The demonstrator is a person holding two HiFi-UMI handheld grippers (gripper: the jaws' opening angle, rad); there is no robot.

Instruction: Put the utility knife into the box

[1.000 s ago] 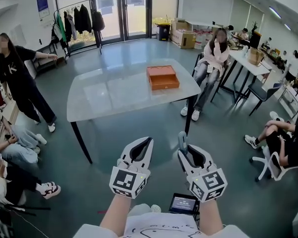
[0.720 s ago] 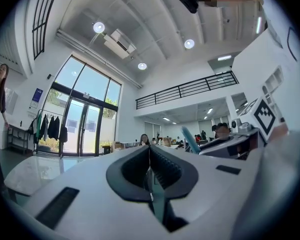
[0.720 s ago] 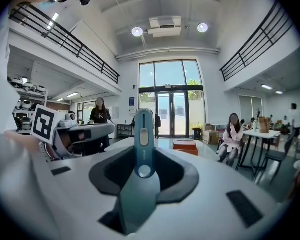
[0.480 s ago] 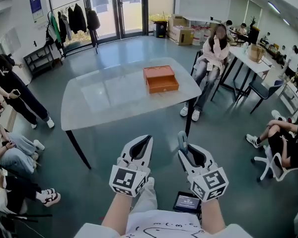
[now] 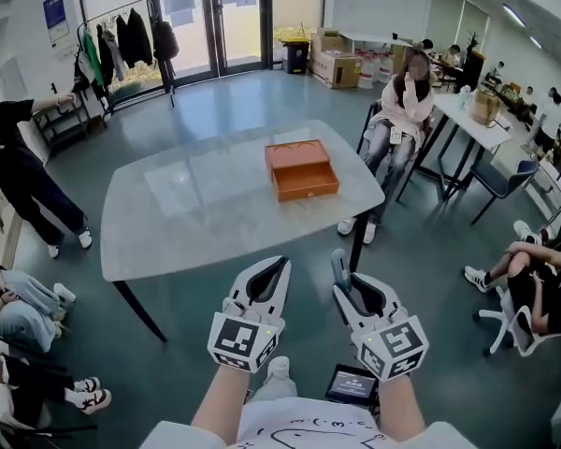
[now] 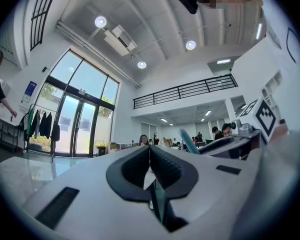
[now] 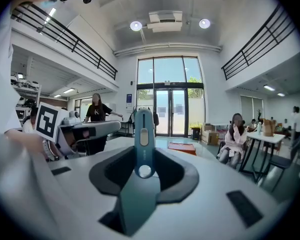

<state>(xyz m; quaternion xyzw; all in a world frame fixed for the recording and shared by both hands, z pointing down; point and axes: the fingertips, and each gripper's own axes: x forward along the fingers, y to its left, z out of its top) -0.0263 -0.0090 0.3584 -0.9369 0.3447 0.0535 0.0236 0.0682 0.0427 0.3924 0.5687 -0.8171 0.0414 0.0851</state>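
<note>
The orange box [image 5: 301, 168] lies open-topped on the pale table [image 5: 196, 213], toward its far right part; it also shows small in the right gripper view, the box [image 7: 182, 146]. My right gripper [image 5: 344, 286] is shut on the blue-grey utility knife [image 5: 338, 262], which sticks out forward past the jaws. In the right gripper view the knife [image 7: 144, 129] stands upright between the pads of the right gripper [image 7: 144, 156]. My left gripper [image 5: 275, 266] hangs beside it, shut and empty, its pads meeting in the left gripper view [image 6: 150, 147]. Both grippers are held in the air, well short of the table's near edge.
A person sits on a chair [image 5: 402, 110] just right of the table, beside a second table [image 5: 467, 120]. Another person stands at the left [image 5: 14, 171], and others sit at the left and right edges. A small screen [image 5: 352, 383] hangs at my waist.
The table and box have drawn nearer and lower in the head view. The standing person at left has moved further left. Both grippers keep the same pose and grip.
</note>
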